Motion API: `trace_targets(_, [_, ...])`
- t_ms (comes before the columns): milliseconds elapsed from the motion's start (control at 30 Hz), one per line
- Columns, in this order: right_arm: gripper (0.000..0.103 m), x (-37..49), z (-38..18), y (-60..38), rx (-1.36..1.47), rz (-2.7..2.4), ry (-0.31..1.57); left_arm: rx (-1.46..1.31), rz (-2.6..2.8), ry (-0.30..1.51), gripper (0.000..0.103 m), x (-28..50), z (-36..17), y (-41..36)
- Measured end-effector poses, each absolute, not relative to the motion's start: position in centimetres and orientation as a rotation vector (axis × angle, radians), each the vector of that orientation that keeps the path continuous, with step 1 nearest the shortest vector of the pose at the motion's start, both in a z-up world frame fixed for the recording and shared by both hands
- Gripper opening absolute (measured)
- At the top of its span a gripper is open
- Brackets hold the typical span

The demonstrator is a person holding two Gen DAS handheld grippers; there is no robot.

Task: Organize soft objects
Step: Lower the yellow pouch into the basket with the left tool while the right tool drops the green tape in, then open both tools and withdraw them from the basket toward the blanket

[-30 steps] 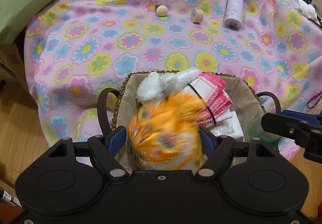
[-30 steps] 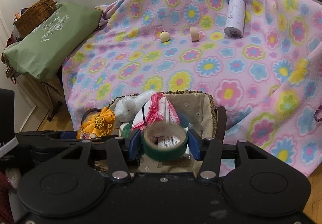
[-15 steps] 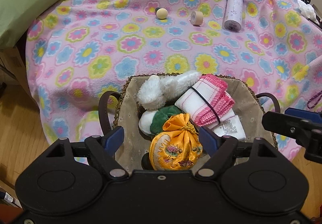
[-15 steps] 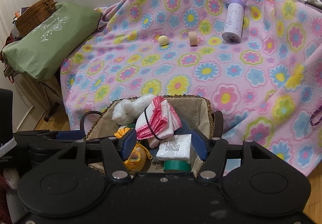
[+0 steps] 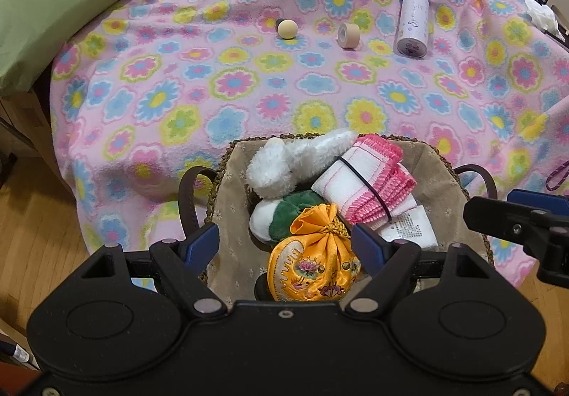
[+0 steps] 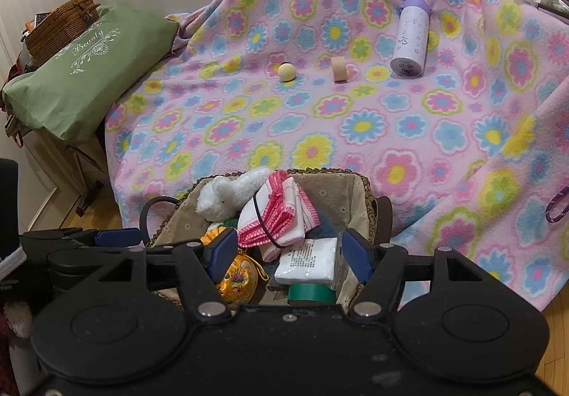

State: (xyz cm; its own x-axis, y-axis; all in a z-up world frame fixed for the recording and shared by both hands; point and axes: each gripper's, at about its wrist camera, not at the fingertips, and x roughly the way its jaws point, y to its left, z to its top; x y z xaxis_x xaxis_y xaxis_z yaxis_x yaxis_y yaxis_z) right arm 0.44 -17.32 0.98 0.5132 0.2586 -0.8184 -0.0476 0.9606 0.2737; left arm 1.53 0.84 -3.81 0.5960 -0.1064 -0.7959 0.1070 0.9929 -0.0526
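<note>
the left gripper [image 5: 284,244] hung spread over the basket [image 5: 441,161], pinching nothing; the orange pouch [image 5: 313,268] lay in the basket below it, apart from both pads, beside the white plush toy [image 5: 284,164] and the banded pink cloth [image 5: 362,182]. the right gripper [image 6: 288,252] had just been opening and stood spread and empty; the green tape roll [image 6: 311,292] lay in the basket under a white packet [image 6: 307,260].

I see a pink blanket [image 5: 213,83] patterned with blue, yellow and green flowers, an orange embroidered pouch [image 5: 314,269], a white plush [image 5: 284,164], a pink-edged white cloth [image 5: 362,182], a lilac bottle [image 5: 412,22] and a green pillow [image 5: 53,4].
</note>
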Motion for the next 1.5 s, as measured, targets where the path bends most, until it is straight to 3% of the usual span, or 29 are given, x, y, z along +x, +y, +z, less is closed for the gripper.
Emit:
trace_targets(1067, [0.075, 0.5, 1.2, -17.5, 0.227, 0.166, 1.011, 0.015, -0.085, 0.89, 0.083, 1.3, -3.2, 1.1])
trace_targets(1267, [0.083, 0.7, 1.7, -17.4, 0.176, 0.142, 0.973, 0.021, -0.08, 0.851, 0.085, 2.1, -2.2, 1.5])
trace_targets(1500, [0.102, 2.0, 3.4, -17.3, 0.067, 0.108, 0.851, 0.08, -0.058, 0.758, 0.089, 4.7, 0.0, 1.6])
